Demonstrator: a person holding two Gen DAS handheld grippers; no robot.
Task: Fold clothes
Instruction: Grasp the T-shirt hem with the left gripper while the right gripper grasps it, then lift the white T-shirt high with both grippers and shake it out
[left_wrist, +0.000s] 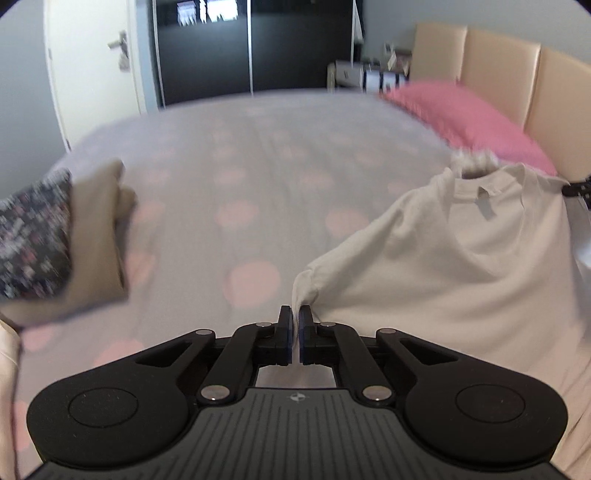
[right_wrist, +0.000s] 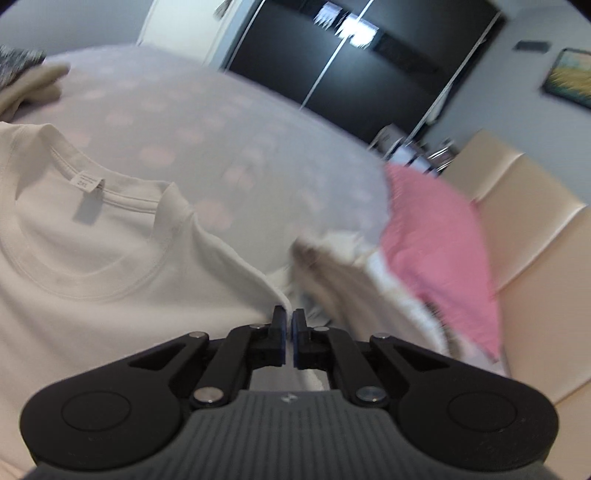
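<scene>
Lying at the far left of the left wrist view, a dark patterned cloth (left_wrist: 33, 236) rests on a folded beige garment (left_wrist: 99, 236) near the edge of the bed (left_wrist: 240, 166), whose pale cover carries pink dots. Both are blurred. To their right, low in the middle, the left gripper (left_wrist: 295, 325) has its jaws clenched on a bunched corner of the cream T-shirt (left_wrist: 443, 258). From that pinch the cloth rises in a slope to the right, up to the neckline and its grey label (left_wrist: 485, 206). At the shirt's far right edge a small black part shows, too little to identify. Behind the shirt lies a pink pillow (left_wrist: 461, 110), set against the padded cream headboard (left_wrist: 517, 74). A white door (left_wrist: 92, 55) and dark wardrobe doors (left_wrist: 258, 48) stand beyond the bed.

Seen from the right wrist, the T-shirt fills the left side, its round collar and label facing the camera and the body spread toward the lower left. The right gripper (right_wrist: 289, 325) sits low in the middle, jaws clenched on the shirt's edge where the fabric comes to a point. Just right of the jaws is a blurred heap of pale and brownish fabric (right_wrist: 332, 269), lying between the shirt and the pillow. A framed picture (right_wrist: 569, 81) hangs on the wall at upper right.
</scene>
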